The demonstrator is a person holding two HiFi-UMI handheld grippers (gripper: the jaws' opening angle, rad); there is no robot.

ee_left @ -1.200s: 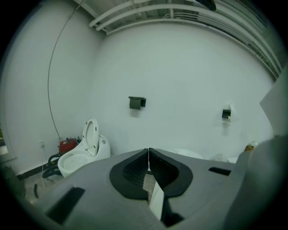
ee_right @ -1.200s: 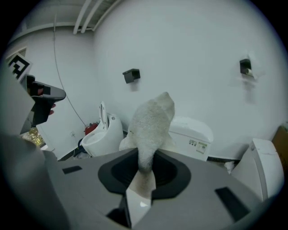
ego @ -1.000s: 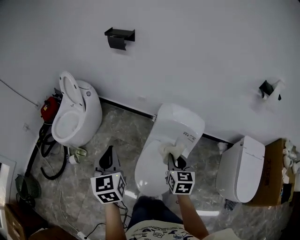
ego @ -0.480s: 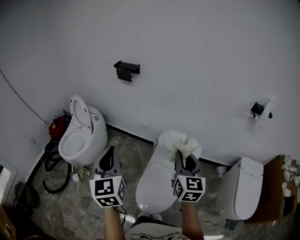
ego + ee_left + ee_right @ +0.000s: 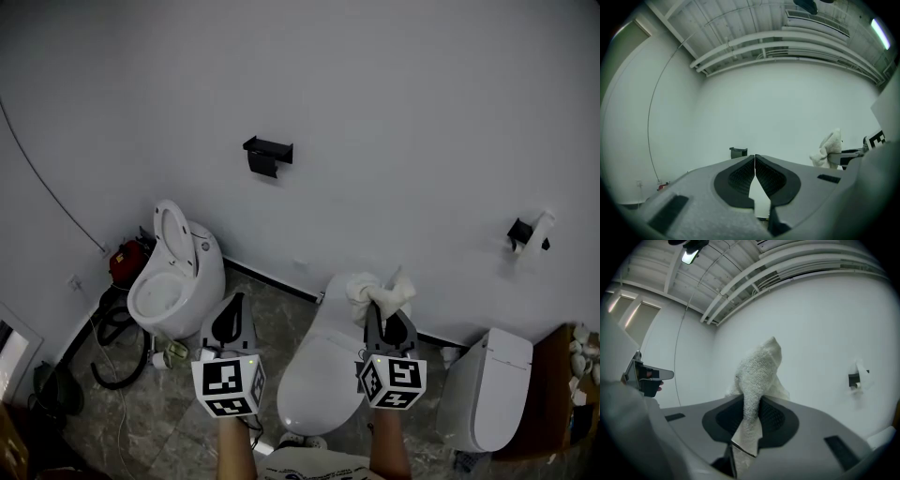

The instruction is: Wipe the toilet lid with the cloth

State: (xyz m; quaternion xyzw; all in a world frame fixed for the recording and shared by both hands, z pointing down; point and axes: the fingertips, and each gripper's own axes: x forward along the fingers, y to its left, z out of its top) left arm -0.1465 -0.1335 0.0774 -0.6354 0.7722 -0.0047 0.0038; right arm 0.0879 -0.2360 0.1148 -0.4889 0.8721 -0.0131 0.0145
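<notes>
Cloth (image 5: pixel 380 292) sits clamped in our right gripper (image 5: pixel 386 323), held above the toilet lid (image 5: pixel 323 375); our left gripper (image 5: pixel 228 323), beside the lid, is closed and empty. We judge the step now is to lower it flat and wipe

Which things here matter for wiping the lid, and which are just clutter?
Job: cloth, clamped in the right gripper; closed lid of the middle toilet.
Lying about: open toilet, left; third toilet, right; black wall holder; cardboard box. Left gripper shut, empty.
</notes>
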